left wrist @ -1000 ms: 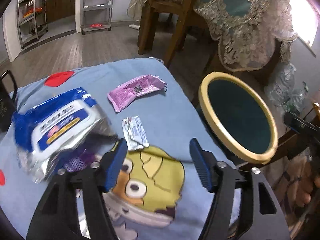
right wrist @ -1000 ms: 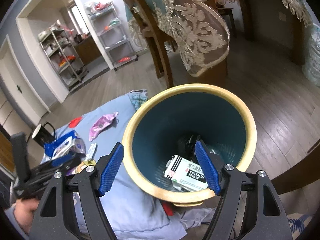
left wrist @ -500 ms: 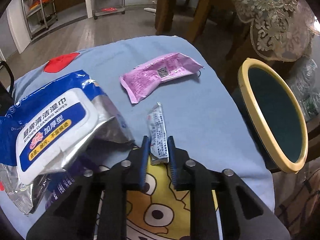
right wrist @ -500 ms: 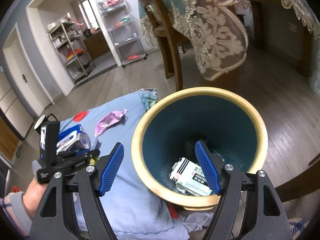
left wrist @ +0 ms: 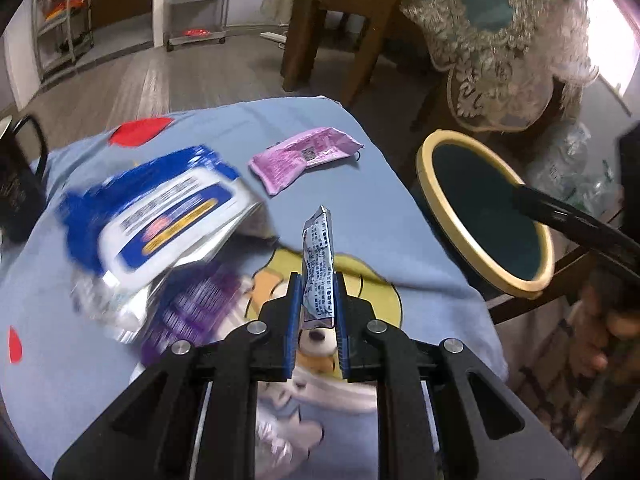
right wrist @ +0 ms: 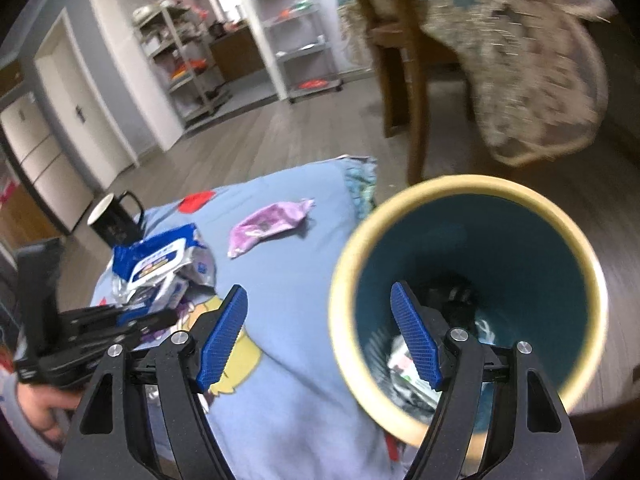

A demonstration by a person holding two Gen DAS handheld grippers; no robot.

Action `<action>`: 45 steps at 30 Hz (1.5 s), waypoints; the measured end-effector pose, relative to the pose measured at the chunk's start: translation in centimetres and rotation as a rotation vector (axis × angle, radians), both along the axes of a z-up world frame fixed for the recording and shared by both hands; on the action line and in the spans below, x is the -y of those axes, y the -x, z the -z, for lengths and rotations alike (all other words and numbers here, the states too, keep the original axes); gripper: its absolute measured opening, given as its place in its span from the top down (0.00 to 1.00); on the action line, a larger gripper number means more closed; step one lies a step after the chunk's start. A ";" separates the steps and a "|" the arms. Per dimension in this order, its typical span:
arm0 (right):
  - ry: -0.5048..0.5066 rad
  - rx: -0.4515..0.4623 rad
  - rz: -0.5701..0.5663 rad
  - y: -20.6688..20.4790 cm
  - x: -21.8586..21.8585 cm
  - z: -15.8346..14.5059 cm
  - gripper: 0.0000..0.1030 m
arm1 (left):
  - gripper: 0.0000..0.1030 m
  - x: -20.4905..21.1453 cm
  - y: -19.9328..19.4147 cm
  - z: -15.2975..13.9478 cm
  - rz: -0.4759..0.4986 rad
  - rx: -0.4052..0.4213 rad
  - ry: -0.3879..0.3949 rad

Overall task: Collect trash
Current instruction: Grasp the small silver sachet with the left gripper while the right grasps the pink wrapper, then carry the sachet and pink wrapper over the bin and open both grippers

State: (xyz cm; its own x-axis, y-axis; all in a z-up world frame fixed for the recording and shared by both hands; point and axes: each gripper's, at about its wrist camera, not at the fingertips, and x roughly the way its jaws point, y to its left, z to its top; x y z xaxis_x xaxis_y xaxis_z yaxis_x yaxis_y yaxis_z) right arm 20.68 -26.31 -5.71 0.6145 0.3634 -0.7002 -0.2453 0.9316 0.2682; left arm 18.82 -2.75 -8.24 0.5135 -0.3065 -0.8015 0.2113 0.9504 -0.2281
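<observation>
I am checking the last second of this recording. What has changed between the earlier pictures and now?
The left gripper has just closed on the small silver sachet and lifted it off the blue cloth; it now stands up between the pads. The right gripper, open and empty, swung from over the bin toward the cloth. The pink wrapper, wipes pack and bin stayed.

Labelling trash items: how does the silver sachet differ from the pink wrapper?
The silver sachet is pinched upright in the left tongs, clear of the blue cloth; the pink wrapper lies flat on it, untouched. The sachet is narrower and silver with printed text; the wrapper is wider and pink. Both are crumpled packets outside the bin.
</observation>
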 end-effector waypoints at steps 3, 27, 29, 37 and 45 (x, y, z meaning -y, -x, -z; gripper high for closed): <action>0.021 -0.030 -0.047 -2.0 -2.4 0.4 0.24 | 0.86 -1.6 1.7 -0.4 -0.035 0.000 0.062; 0.350 -0.202 -0.290 -14.0 -11.8 6.8 0.80 | 0.86 -1.8 2.4 1.3 -0.026 0.043 0.152; 0.314 -0.195 -0.284 -13.4 -11.5 6.9 0.84 | 0.86 -1.7 2.4 1.4 -0.024 0.041 0.150; 0.148 -0.158 -0.231 -9.6 -8.7 5.1 0.86 | 0.86 -1.2 2.2 1.4 -0.024 0.053 0.134; 0.058 -0.084 -0.192 -3.9 -5.4 1.7 0.86 | 0.86 -0.3 3.1 0.8 0.000 0.086 0.103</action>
